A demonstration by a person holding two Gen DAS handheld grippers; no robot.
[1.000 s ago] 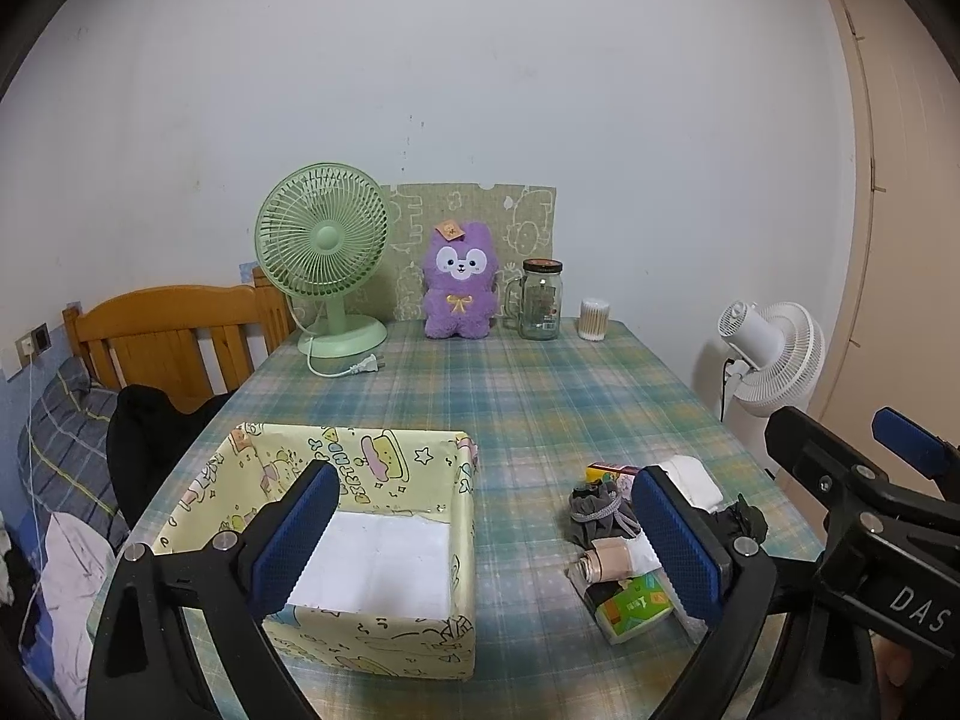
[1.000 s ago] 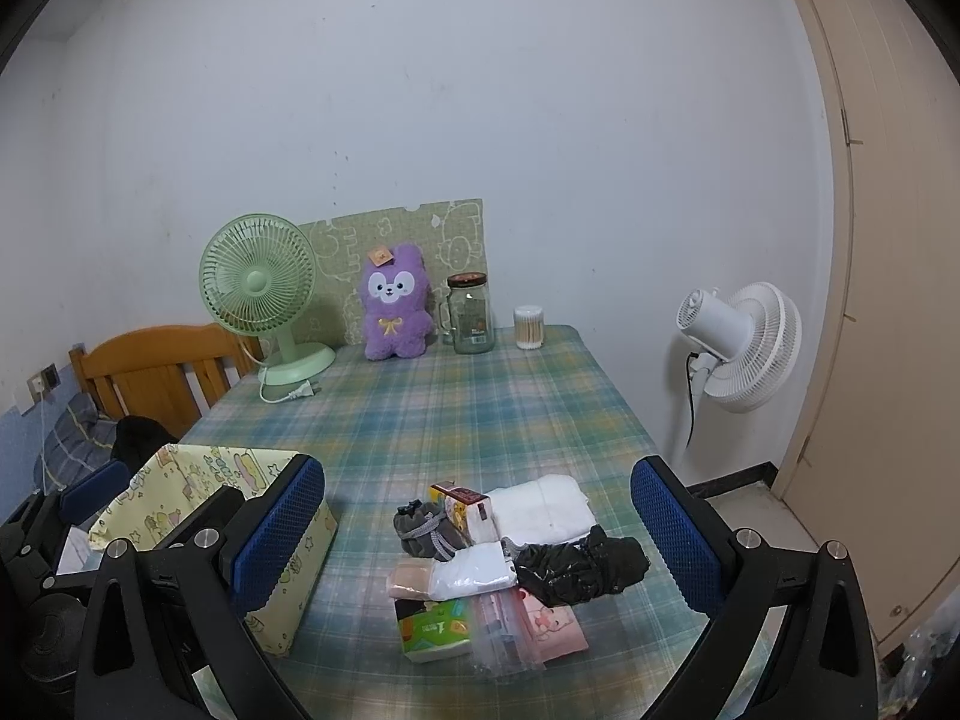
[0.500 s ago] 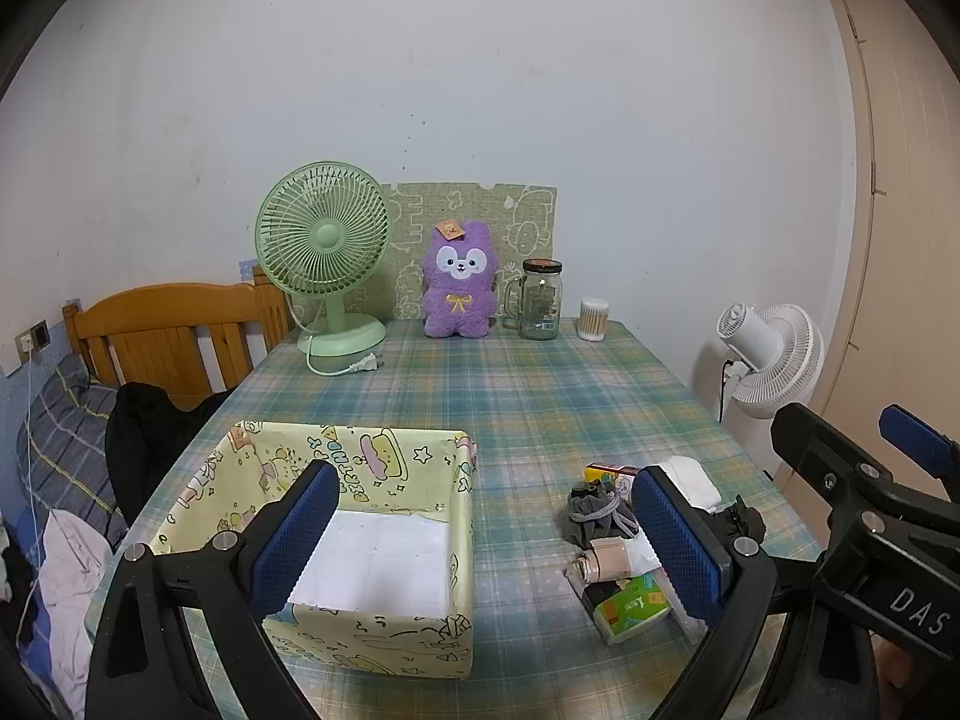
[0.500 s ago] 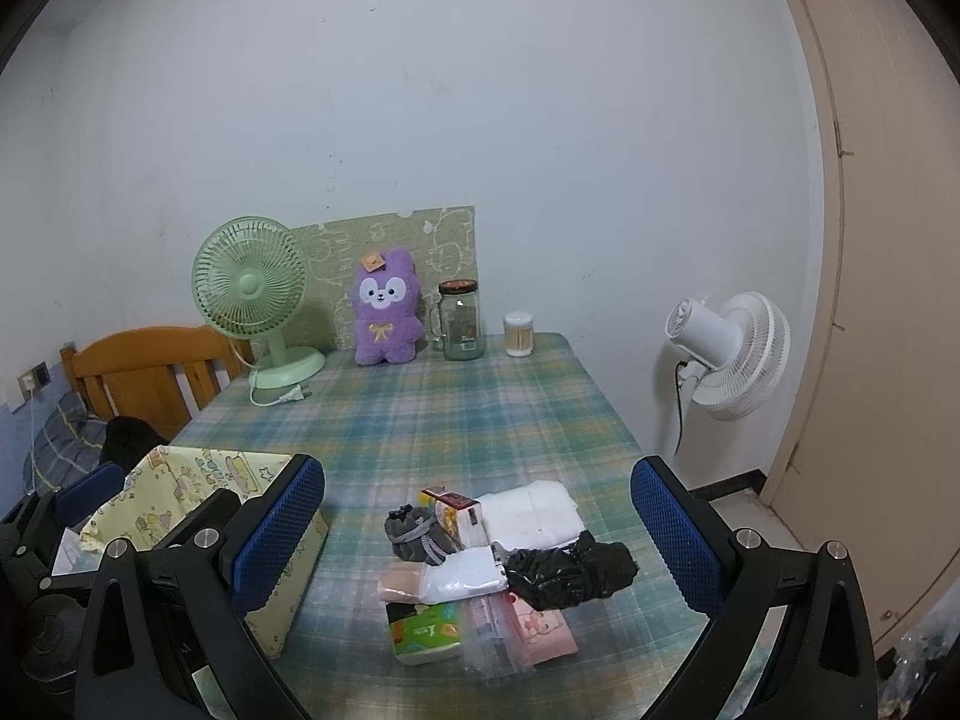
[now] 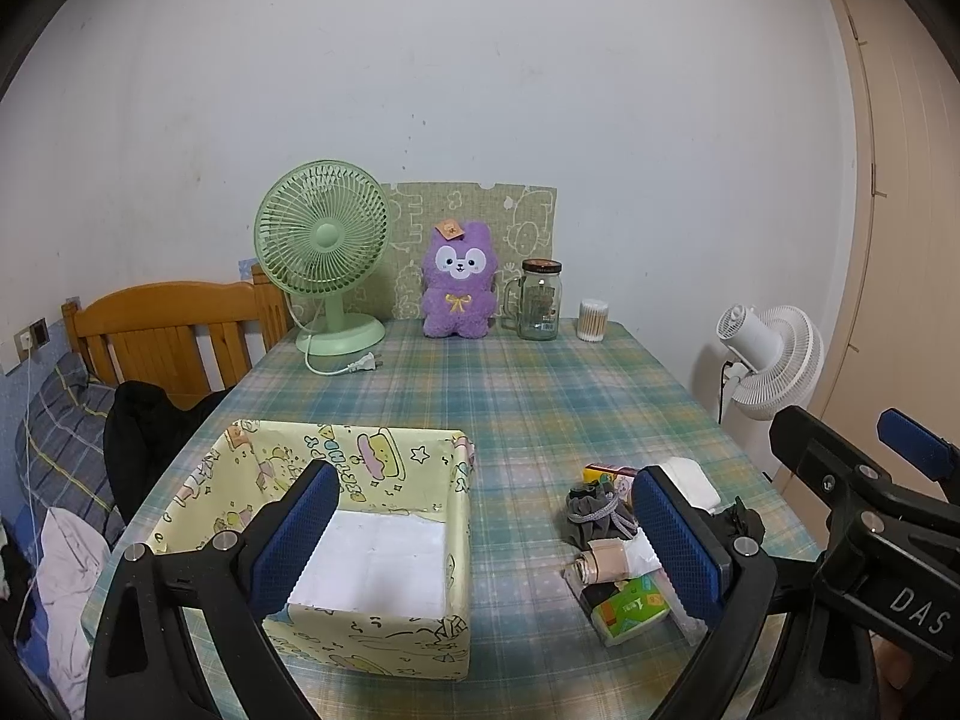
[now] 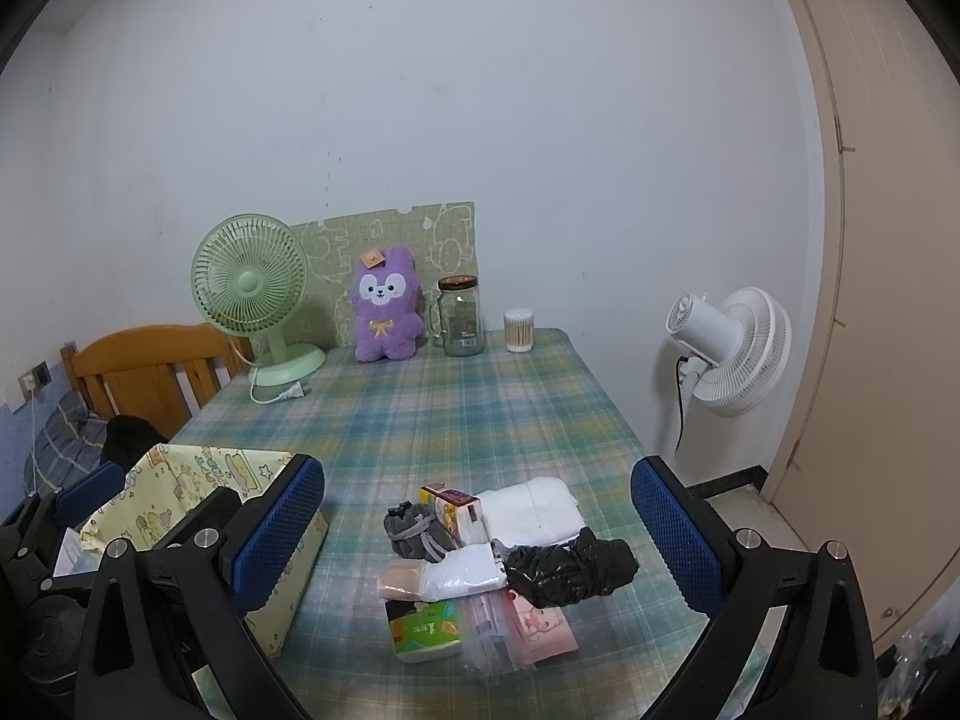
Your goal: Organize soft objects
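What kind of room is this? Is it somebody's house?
Probably a bedroom at home: a wooden bed frame with bedding stands beside the plaid-covered table, and a purple plush toy and green desk fan sit on it.

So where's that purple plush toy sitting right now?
The purple plush toy sits at the far end of the table, against the patterned board by the wall, between the green desk fan on its left and the glass jar on its right.

Plaid table [image 6: 480,420] — box [image 5: 384,480], fan [image 5: 324,258], plush [image 5: 459,282], jar [image 5: 540,300], misc pile [image 6: 498,558].
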